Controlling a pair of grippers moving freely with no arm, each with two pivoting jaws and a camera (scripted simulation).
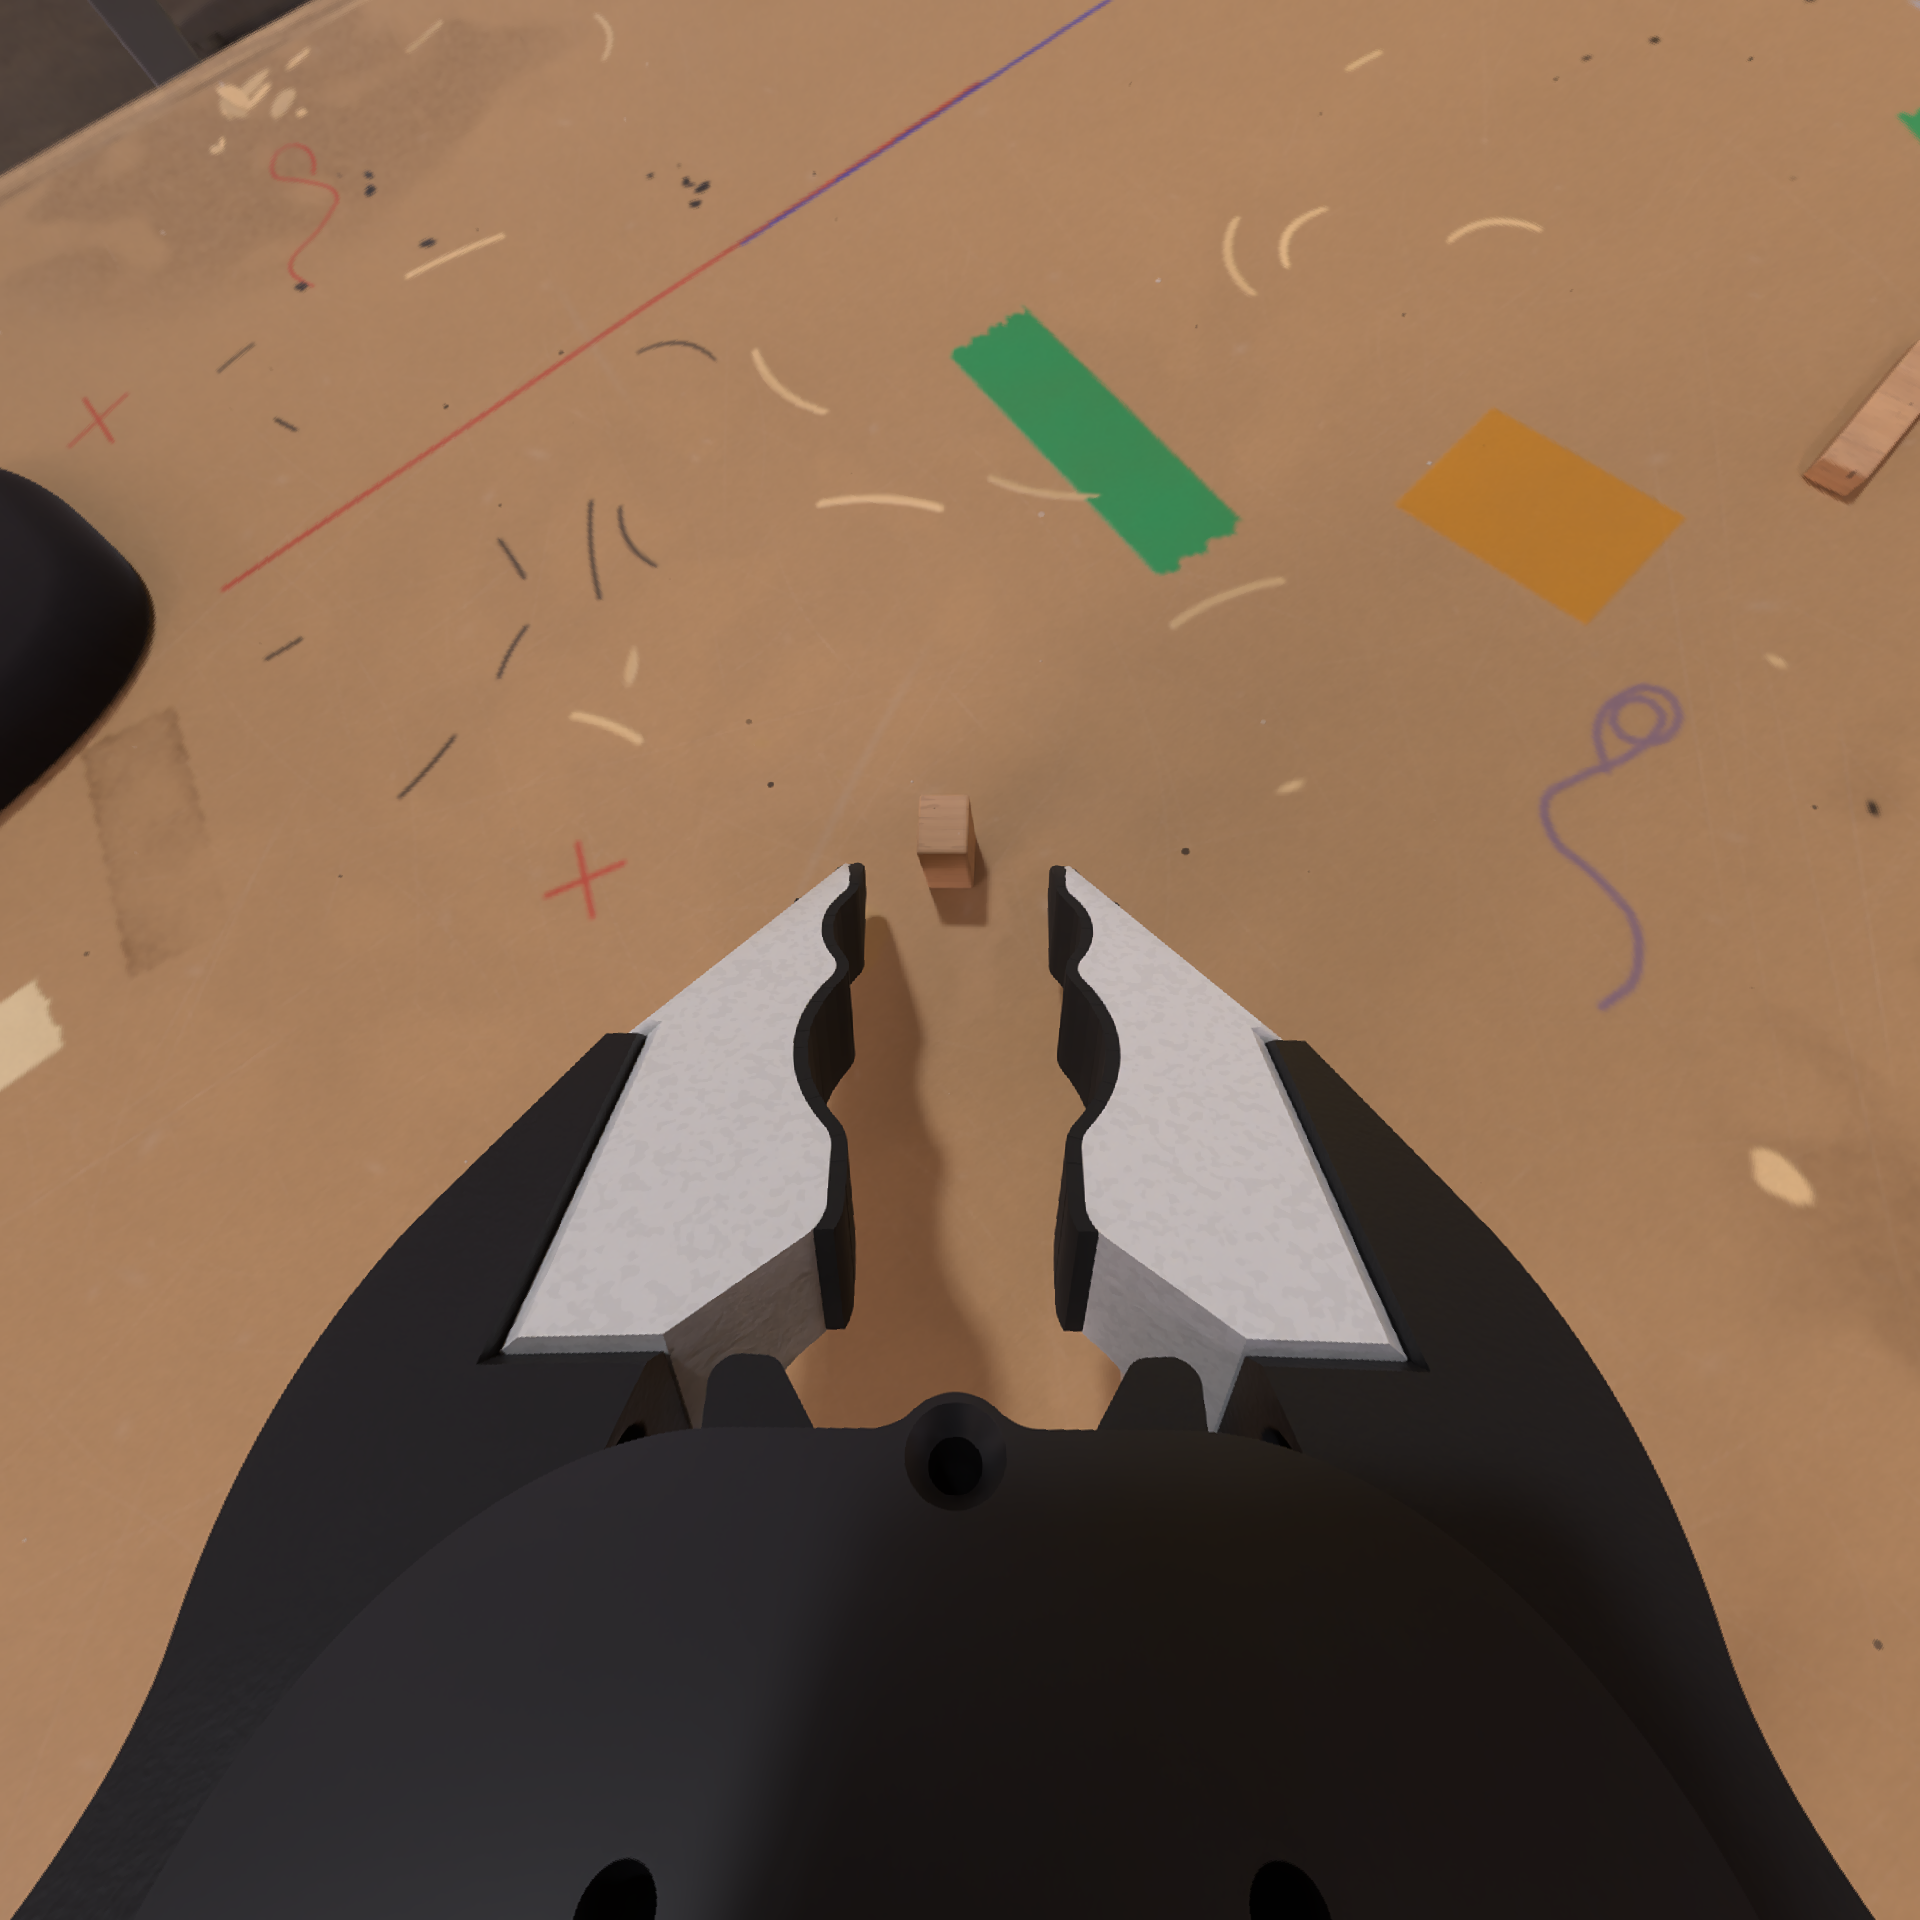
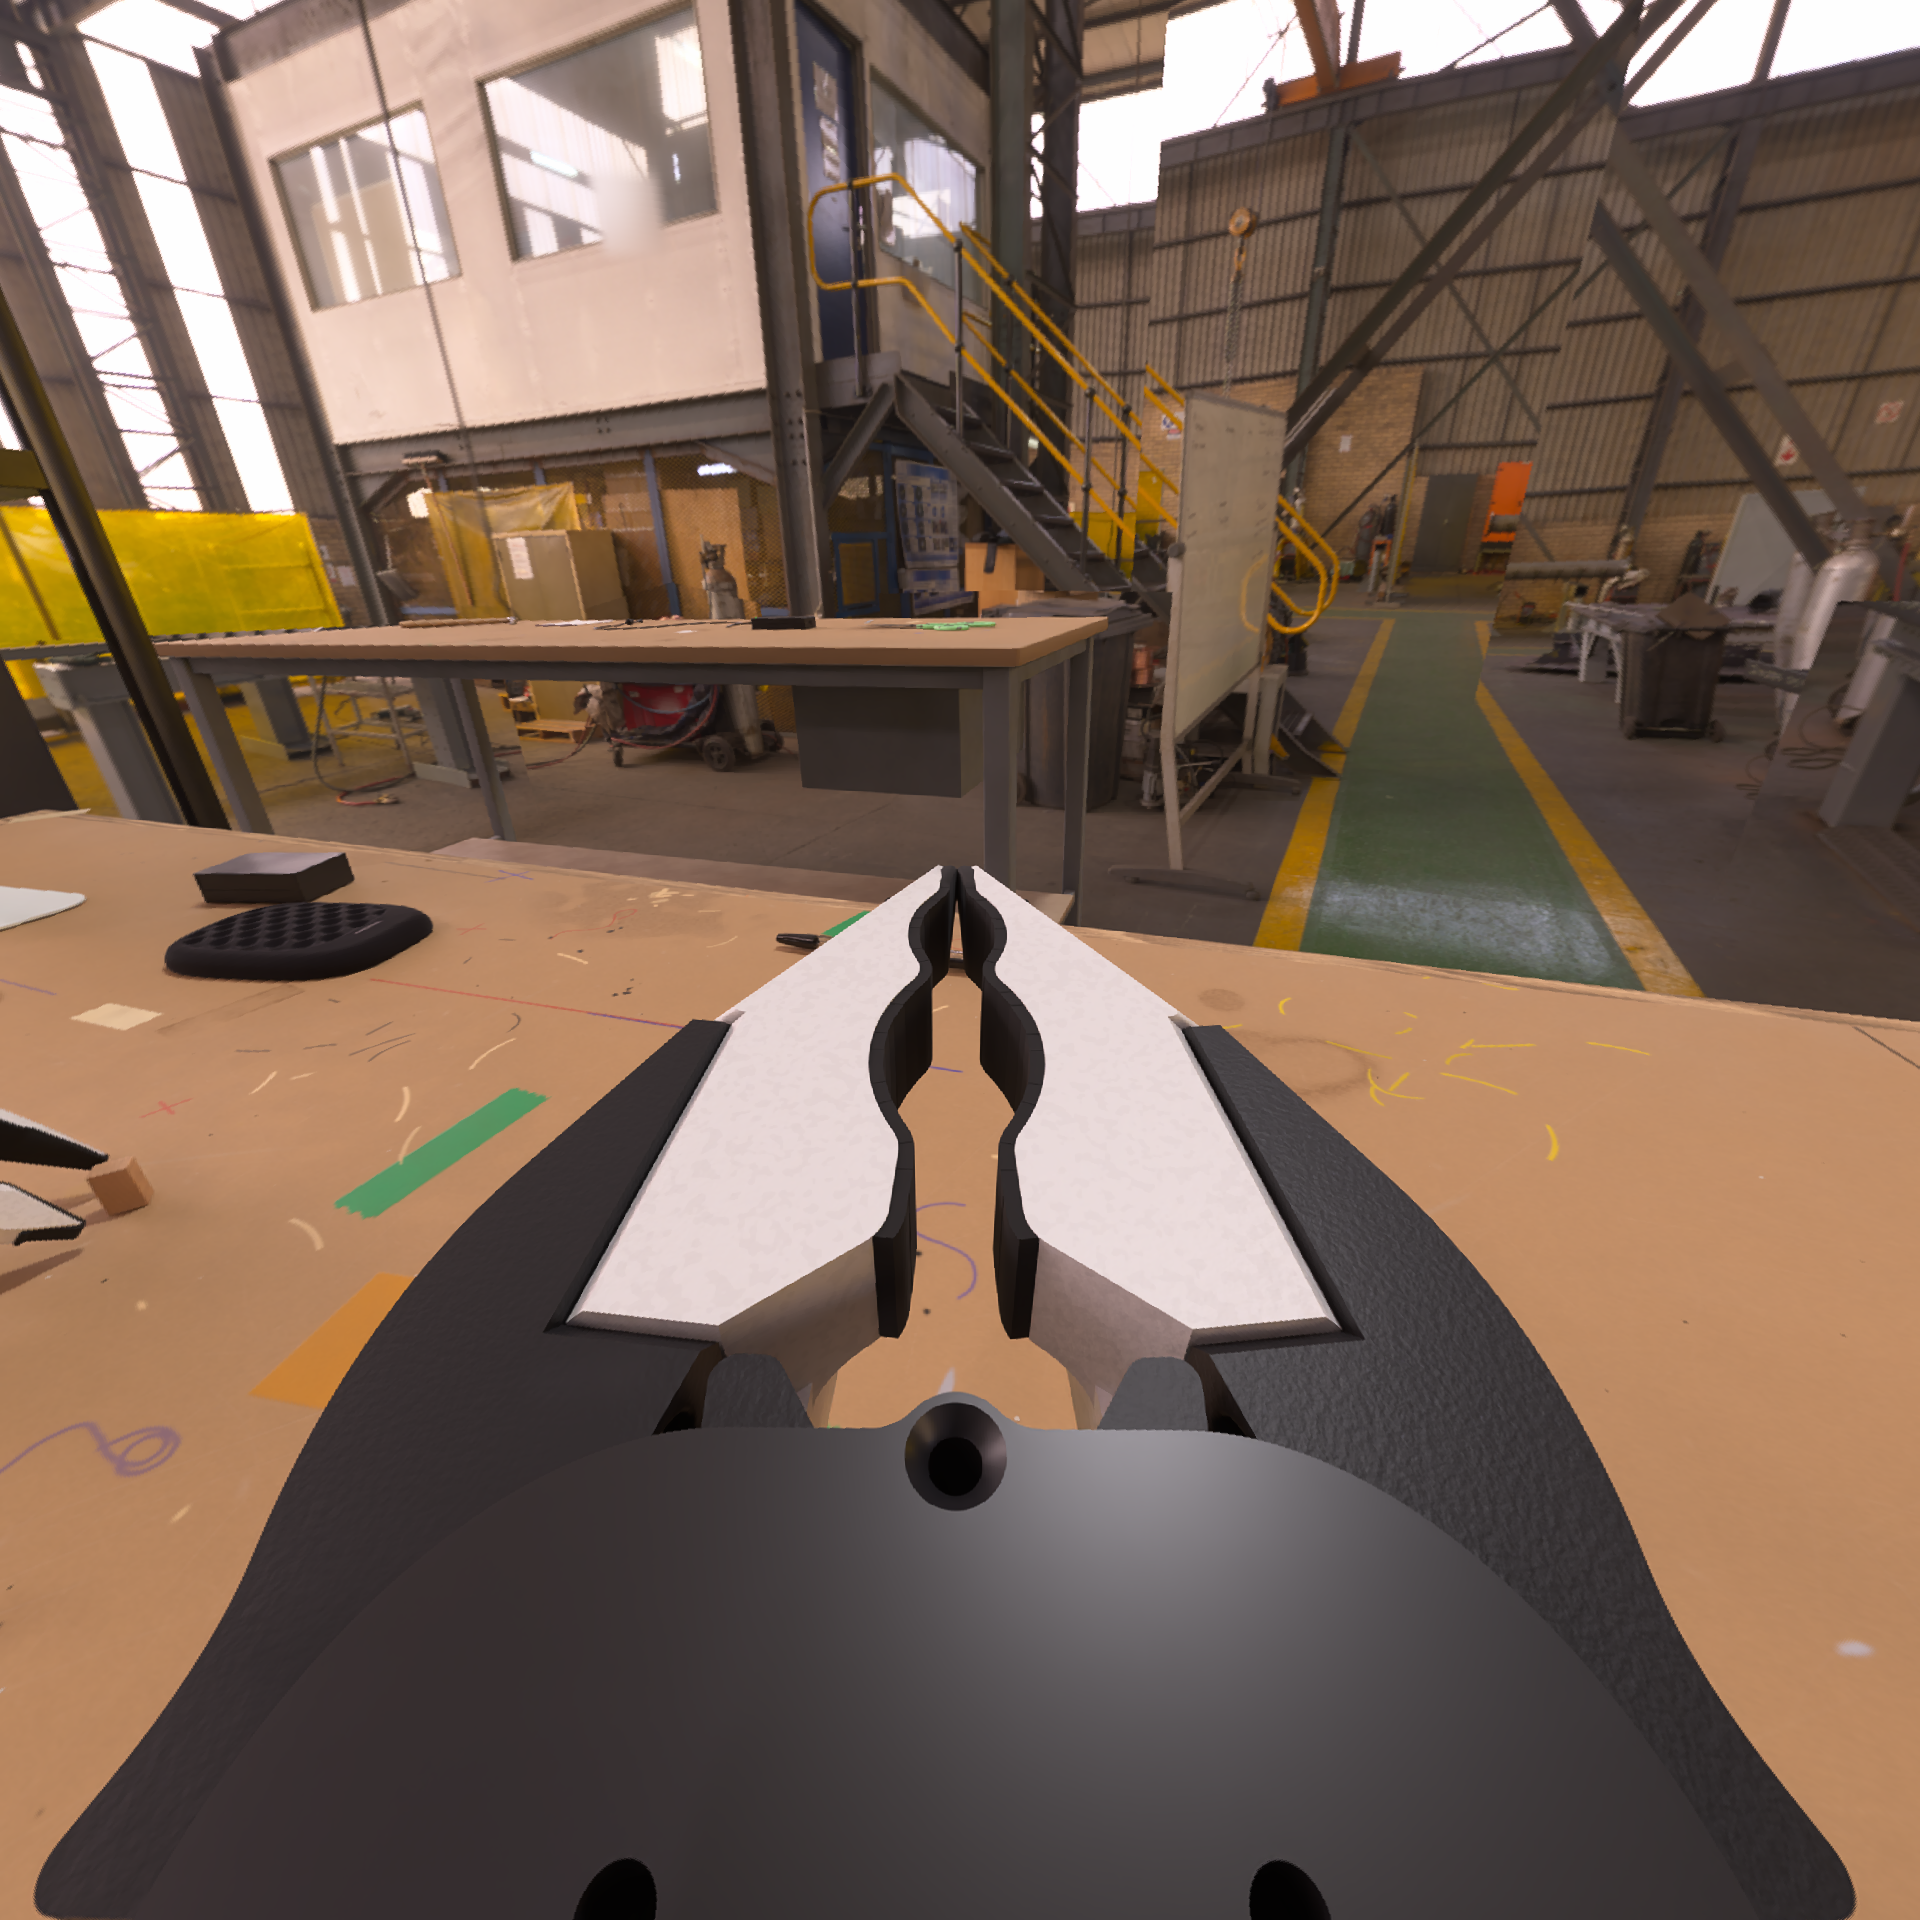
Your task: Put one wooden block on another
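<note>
Wooden block (image 1: 945, 840) sits on my bench (image 1: 1351, 935) just ahead of my left tongs (image 1: 954, 878), which are spread and apart from it. A second wooden piece (image 1: 1870, 436) lies well off to the right, past green tape (image 1: 1091, 442). My right tongs (image 2: 958, 878) are pressed together, pinching nothing.

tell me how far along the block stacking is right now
Nothing looks stacked yet. The small wooden block sits alone on the table, and a longer wooden piece lies far off at the edge. In hand: the left gripper is open, lined up just short of the small block, not touching it. The right gripper is shut and empty. Left: grasp, carry, place.
</note>
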